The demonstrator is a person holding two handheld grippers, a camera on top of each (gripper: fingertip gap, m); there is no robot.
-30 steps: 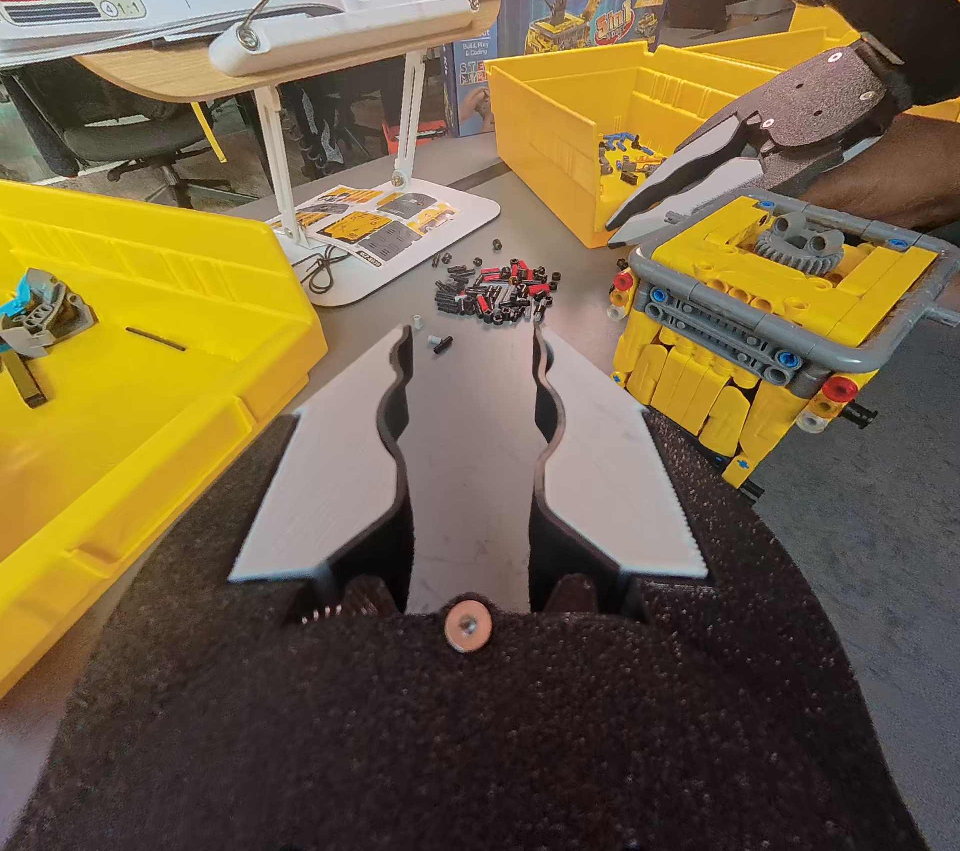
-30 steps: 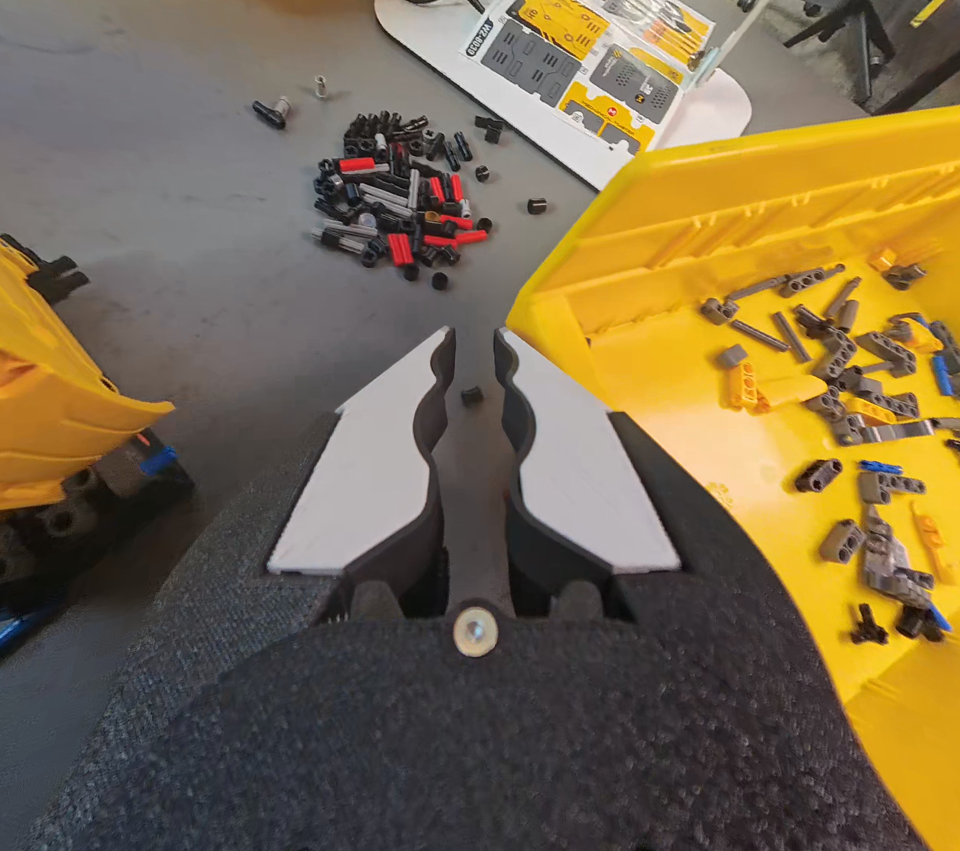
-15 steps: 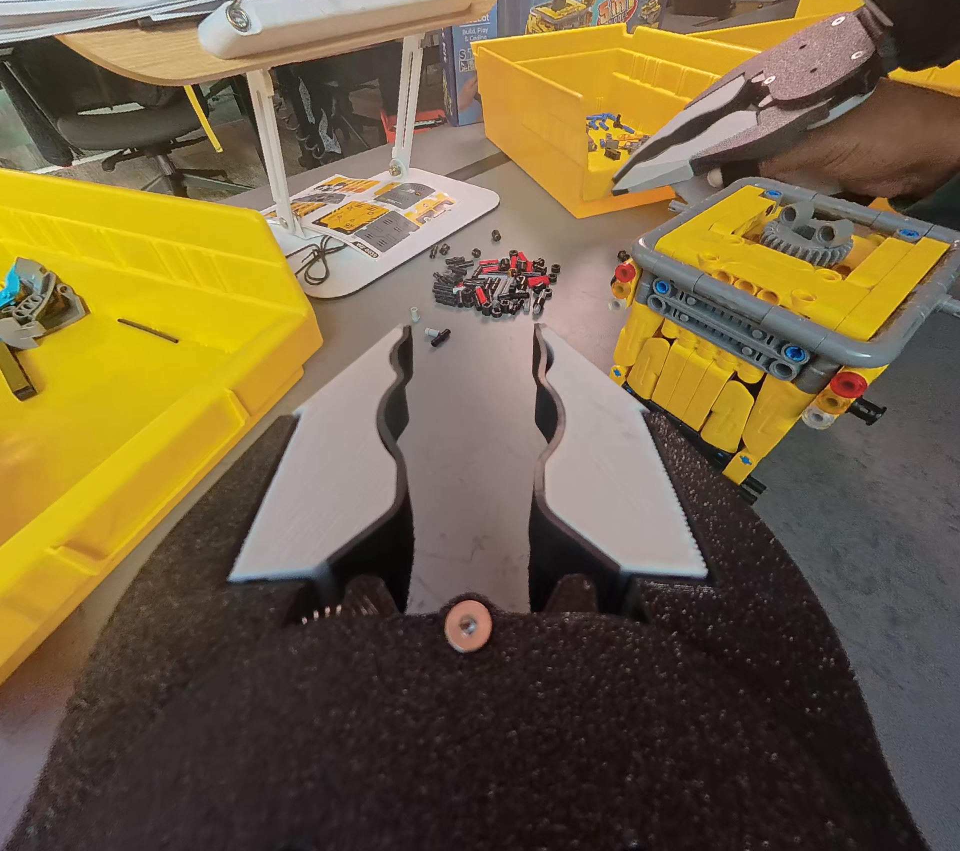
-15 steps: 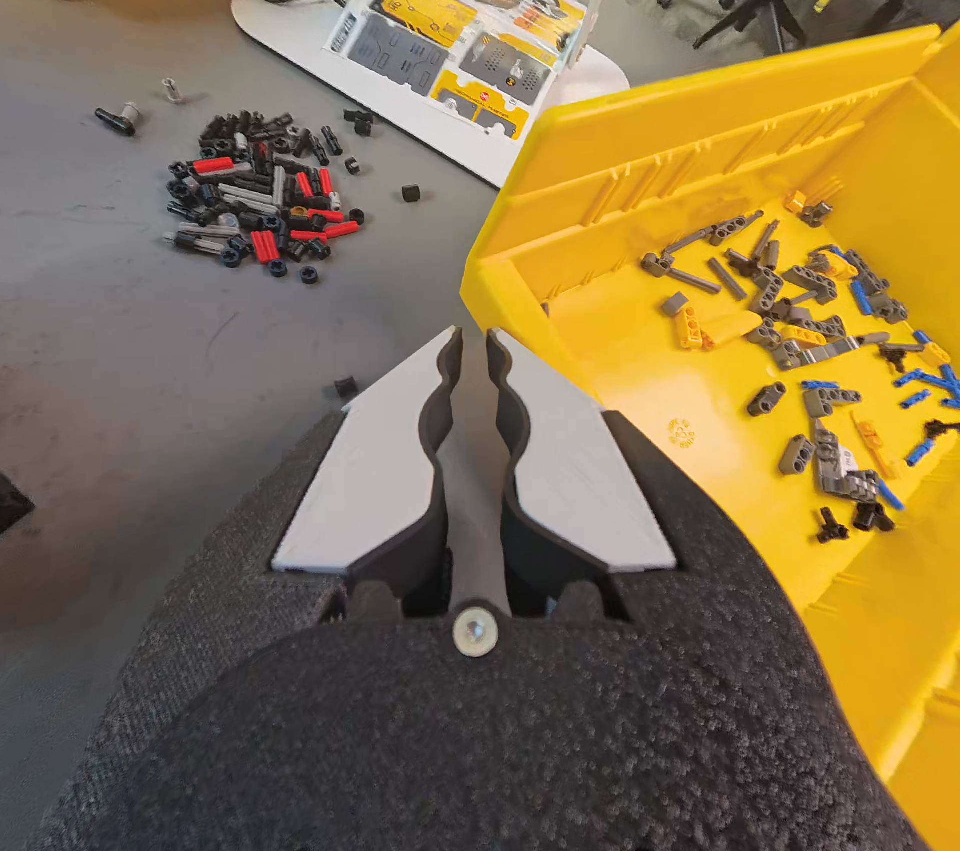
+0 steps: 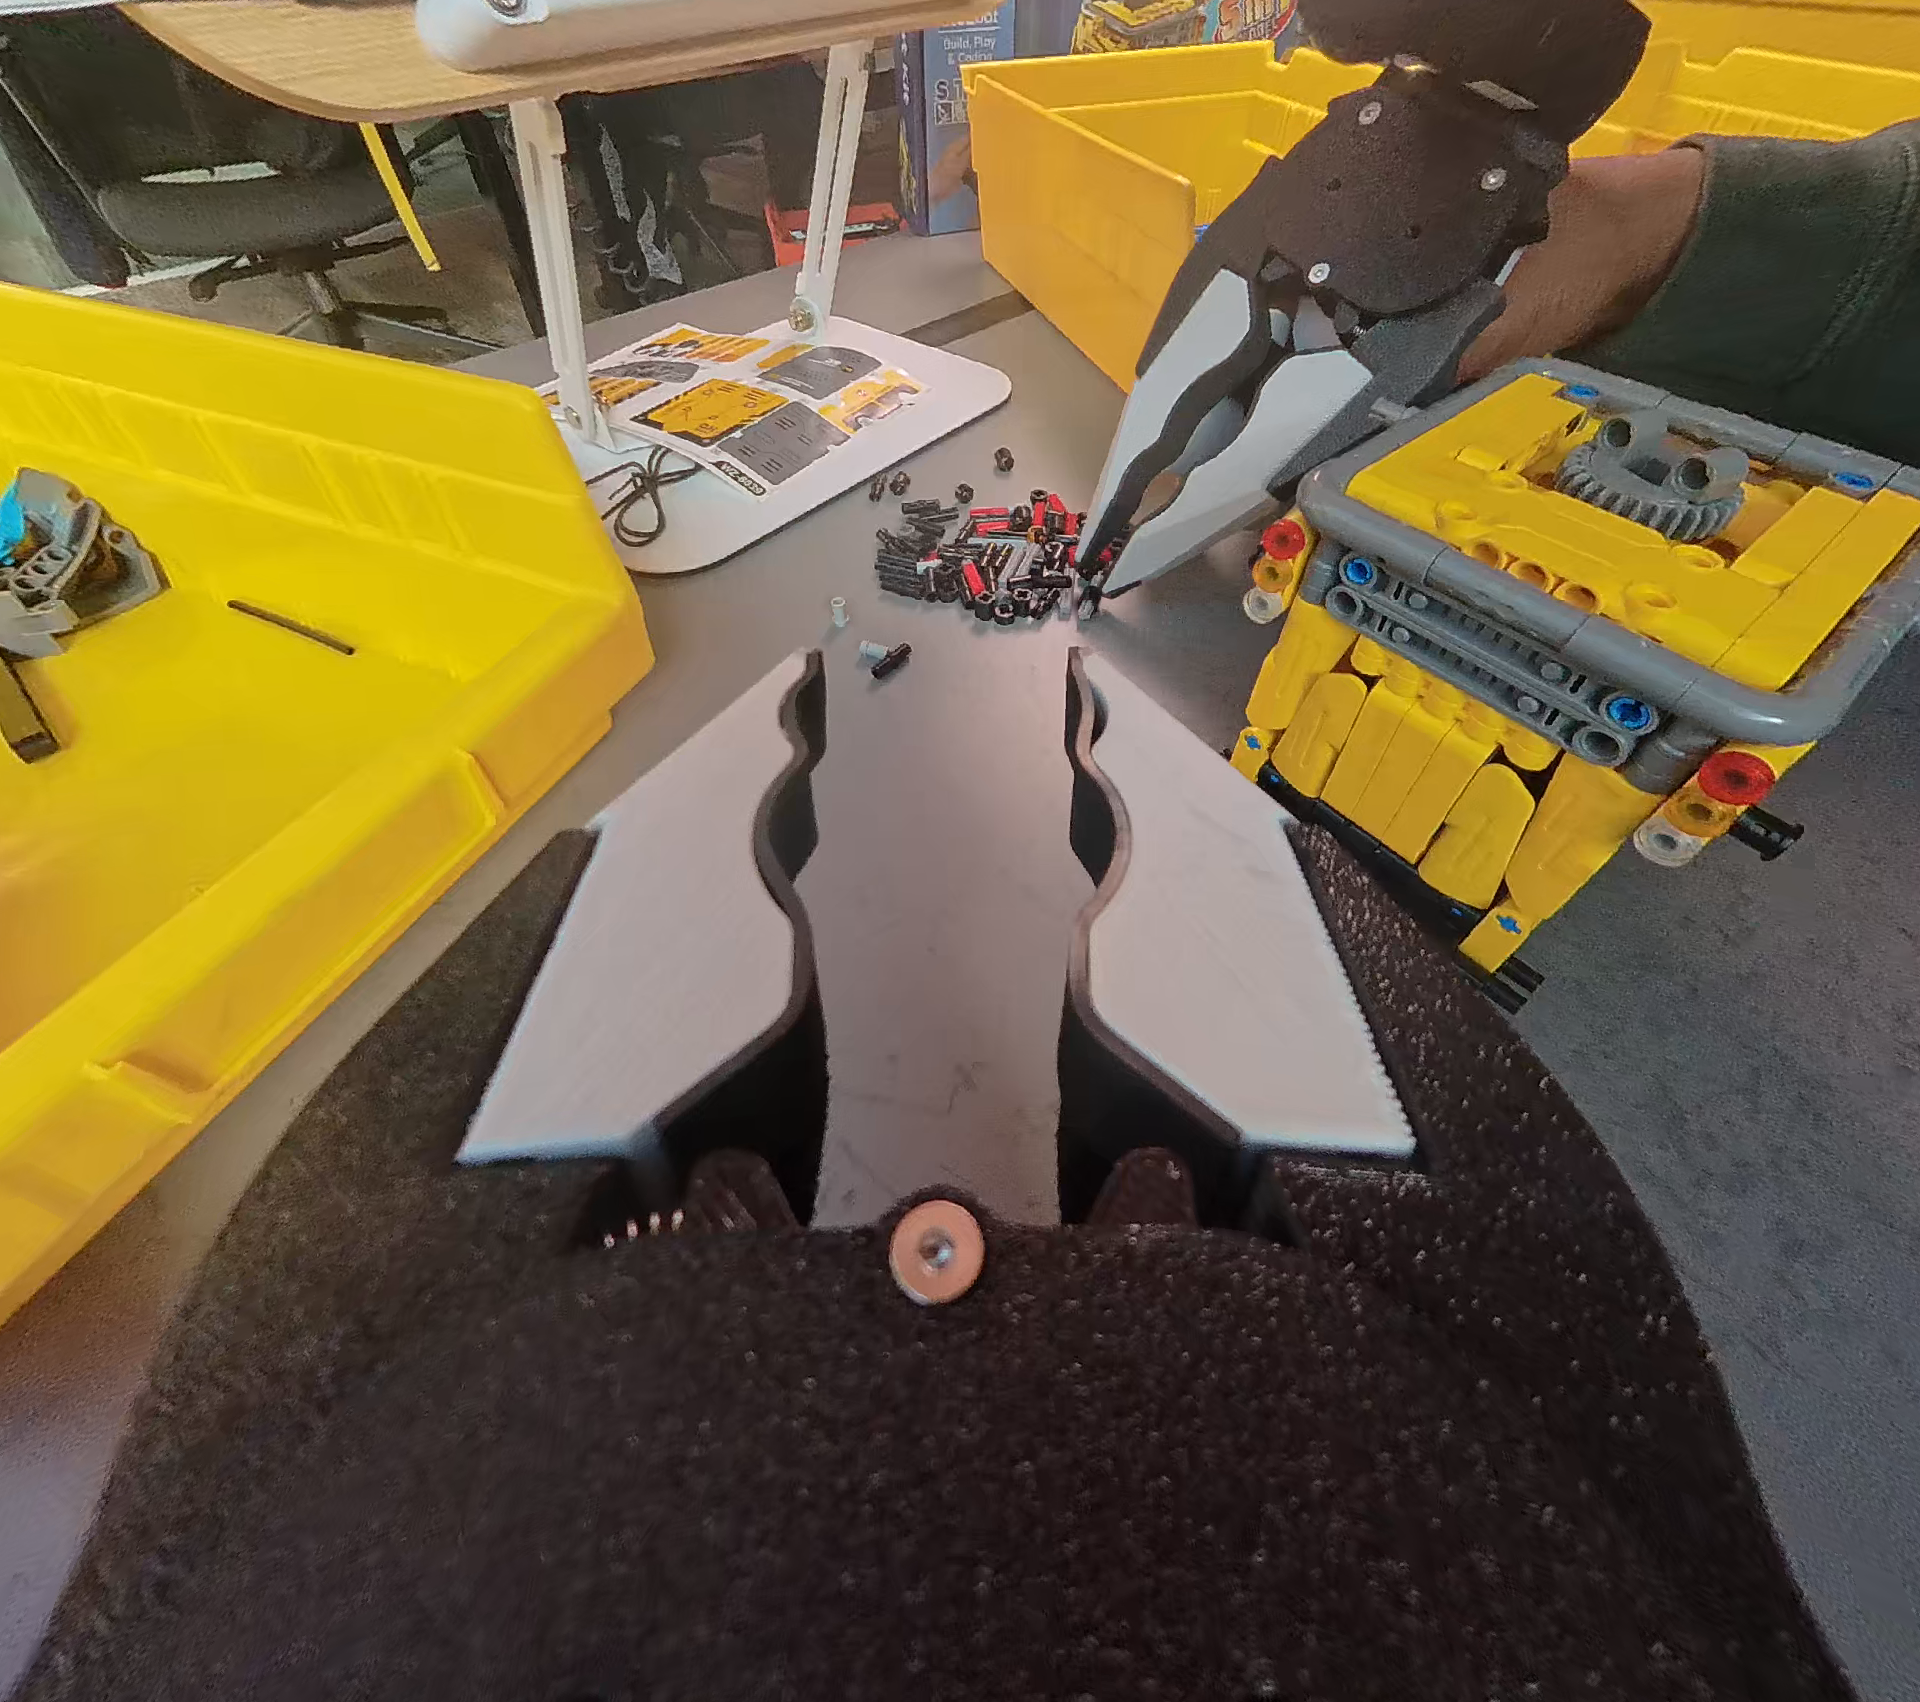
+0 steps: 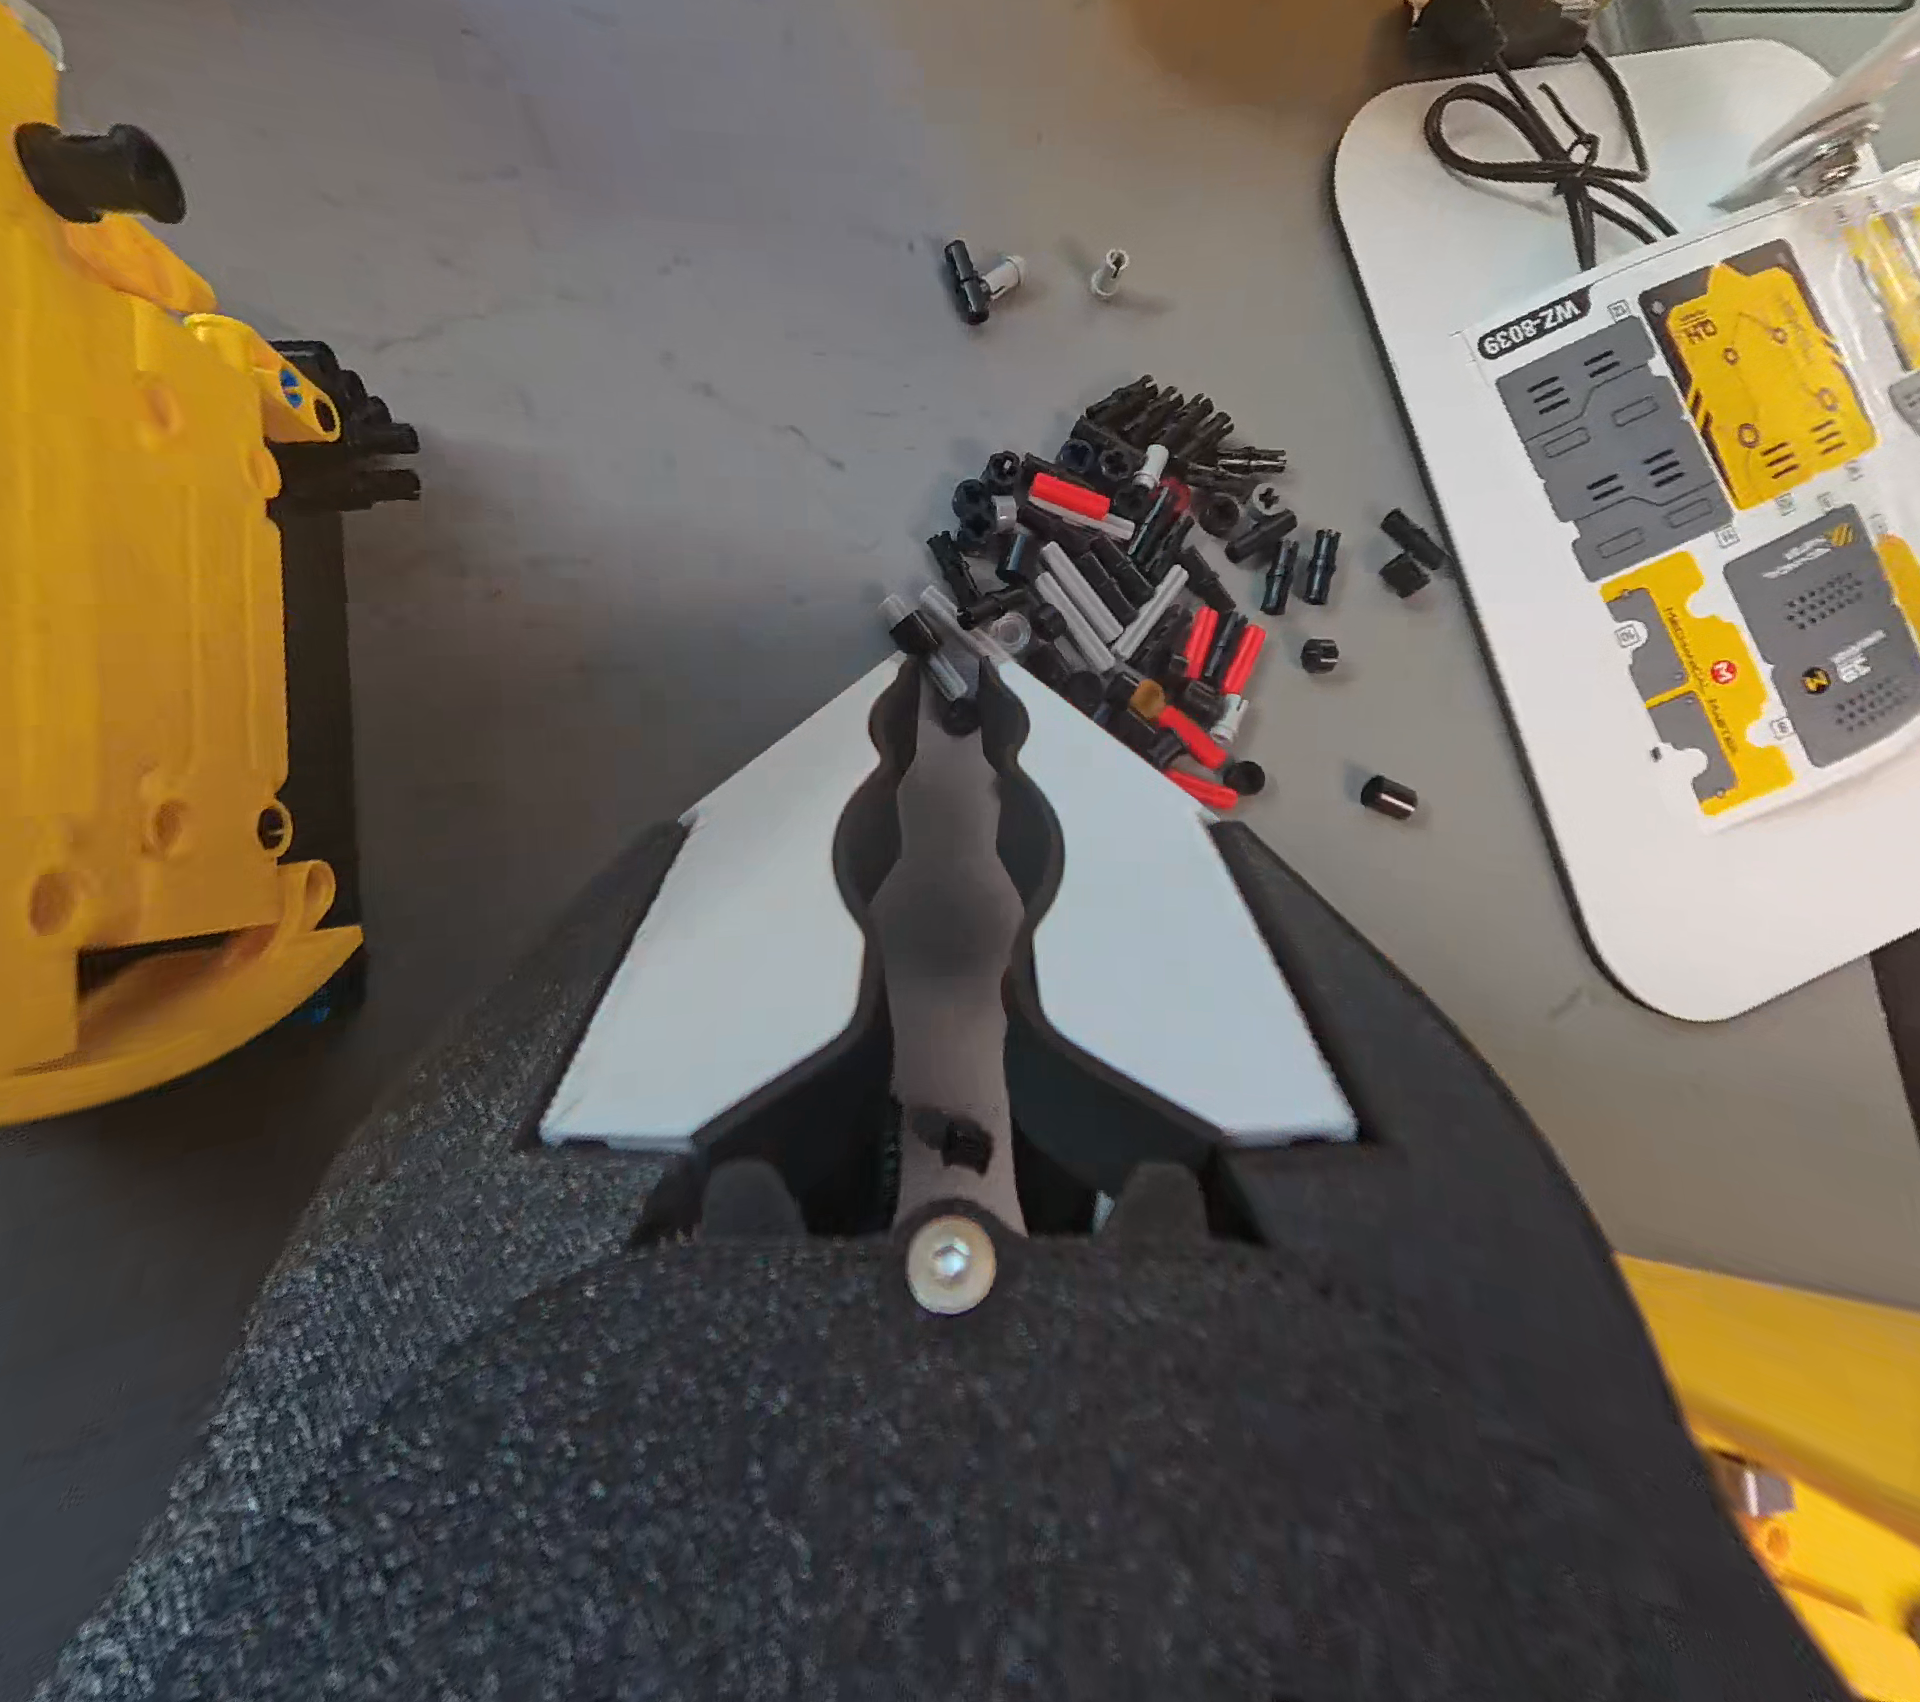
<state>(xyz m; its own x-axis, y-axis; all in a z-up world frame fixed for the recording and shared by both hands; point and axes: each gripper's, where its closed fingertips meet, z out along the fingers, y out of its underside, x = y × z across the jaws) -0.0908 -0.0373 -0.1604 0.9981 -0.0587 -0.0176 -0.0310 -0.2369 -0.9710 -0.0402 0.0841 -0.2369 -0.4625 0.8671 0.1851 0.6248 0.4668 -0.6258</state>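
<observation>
A pile of small black, red and grey pins (image 5: 977, 551) lies on the grey table; it also shows in the right wrist view (image 6: 1122, 572). My right gripper (image 6: 943, 676) is down at the near edge of the pile. Its jaws stand a narrow gap apart around a grey-and-black pin (image 6: 935, 660). From the left wrist view the right gripper (image 5: 1093, 598) has its tips on the pile. My left gripper (image 5: 943, 665) is open and empty, low over bare table short of the pile. A yellow brick-built robot body (image 5: 1558, 634) stands right of it, also in the right wrist view (image 6: 135, 613).
A yellow bin (image 5: 260, 717) with a grey part sits at the left, another yellow bin (image 5: 1091, 198) behind the pile. A white book-stand base (image 5: 810, 426) with a sticker sheet (image 6: 1714, 561) lies beyond the pins. Two loose pins (image 6: 977, 281) lie apart. A person's hand (image 5: 1600, 270) holds the right gripper. My right fingertips sit around 15 centimeters from my left ones.
My right gripper has swung from the yellow bin's edge down to the pin pile, tips now at the pins. My left gripper has stayed open and nearly still.
</observation>
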